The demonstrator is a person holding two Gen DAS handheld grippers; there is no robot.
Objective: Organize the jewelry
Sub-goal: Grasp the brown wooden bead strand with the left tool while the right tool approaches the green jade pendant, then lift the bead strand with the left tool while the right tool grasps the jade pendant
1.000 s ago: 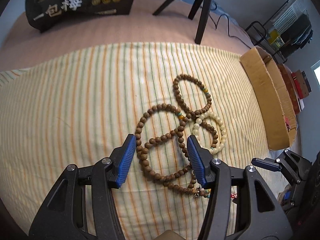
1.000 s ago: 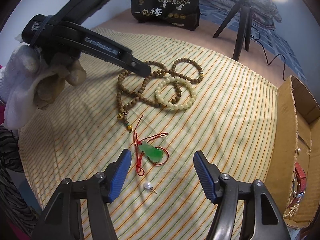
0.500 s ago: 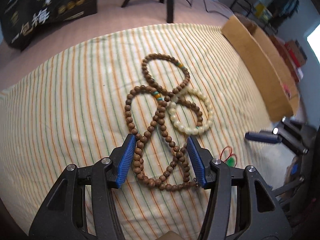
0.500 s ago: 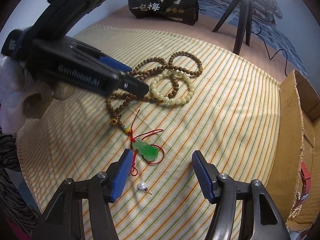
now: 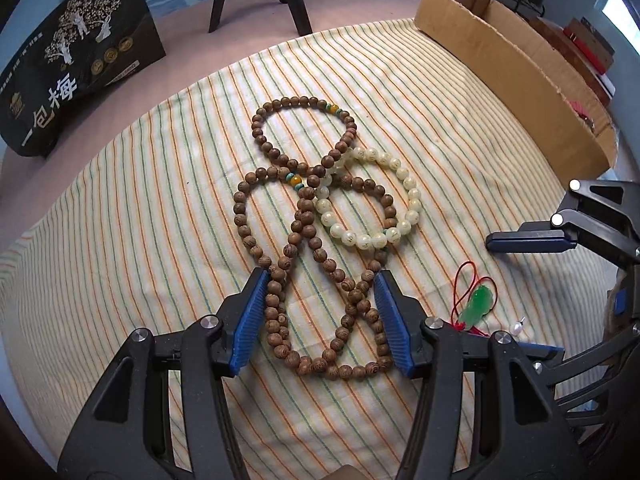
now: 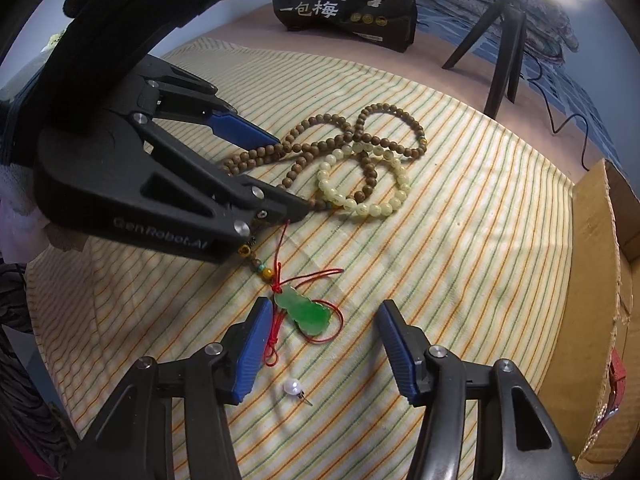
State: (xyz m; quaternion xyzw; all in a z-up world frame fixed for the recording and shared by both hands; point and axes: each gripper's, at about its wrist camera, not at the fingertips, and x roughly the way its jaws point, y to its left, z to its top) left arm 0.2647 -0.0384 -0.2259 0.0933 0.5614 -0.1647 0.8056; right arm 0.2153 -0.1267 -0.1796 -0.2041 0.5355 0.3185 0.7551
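Risk of tangling is the main concern. My left tool stands with its blue pads apart, straddling the lower loops of the long brown wooden bead strand, which lies on the striped cream cloth. That strand crosses a smaller brown wooden bead bracelet and a pale cream glass-like bead bracelet; all three touch. Closing and lifting here would, I judge, drag the two bracelets along or pull the strand's tassel end through the others.

My right tool is likewise spread, with the green gourd-shaped pendant on red cord between its pads, nearer the left pad. The cord's loop lies against that pad and could snag. A small white pearl stud sits just below the pendant and could roll or be knocked off the cloth.

The brown cardboard box, right of the pendant, already holds some items.

Legible writing: "GenRobot.AI" on the left tool body; "一包梅" on the black printed bag beyond the bracelets.
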